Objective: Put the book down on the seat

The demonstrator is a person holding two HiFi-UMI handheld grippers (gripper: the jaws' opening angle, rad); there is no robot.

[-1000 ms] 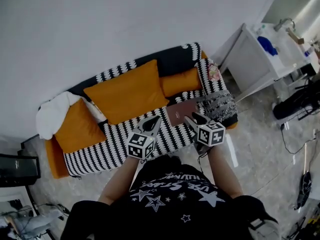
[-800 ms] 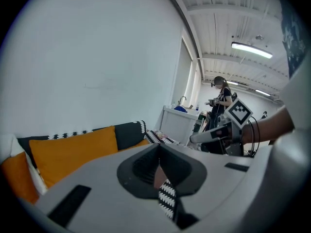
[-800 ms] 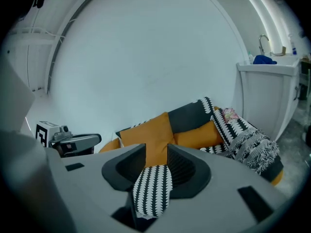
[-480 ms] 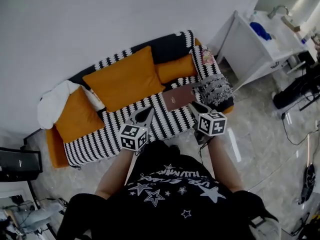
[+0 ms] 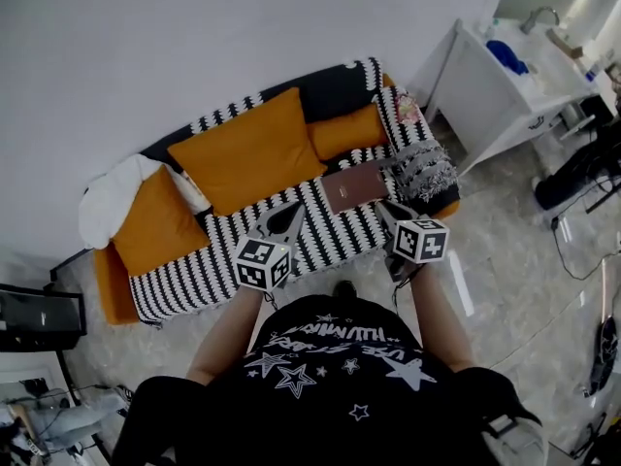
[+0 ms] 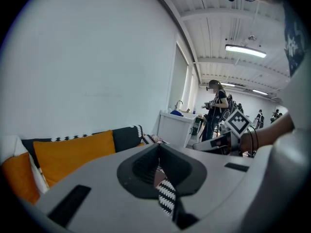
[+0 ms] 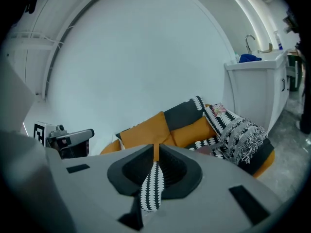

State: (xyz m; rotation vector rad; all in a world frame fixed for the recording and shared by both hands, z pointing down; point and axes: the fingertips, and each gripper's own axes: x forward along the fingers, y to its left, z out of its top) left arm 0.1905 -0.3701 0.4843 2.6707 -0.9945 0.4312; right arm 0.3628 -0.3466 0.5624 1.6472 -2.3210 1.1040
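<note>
The sofa (image 5: 194,280) wears a cover of black and white zigzag stripes, plain black along its back edge, and its base shows orange at the left end. On it lie a large orange cushion (image 5: 254,149), two smaller orange cushions (image 5: 155,223) (image 5: 344,131) and a white blanket (image 5: 112,197) by the left end. The book (image 5: 354,186) is plain reddish brown. A black-and-white fringed throw (image 5: 424,168) drapes the right arm. The floor (image 5: 524,270) is pale grey, marbled. The person's shirt (image 5: 330,367) is black with white stars.

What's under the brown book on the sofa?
The book lies on the black-and-white striped blanket covering the sofa. Whatever is beneath the blanket is hidden.
</note>
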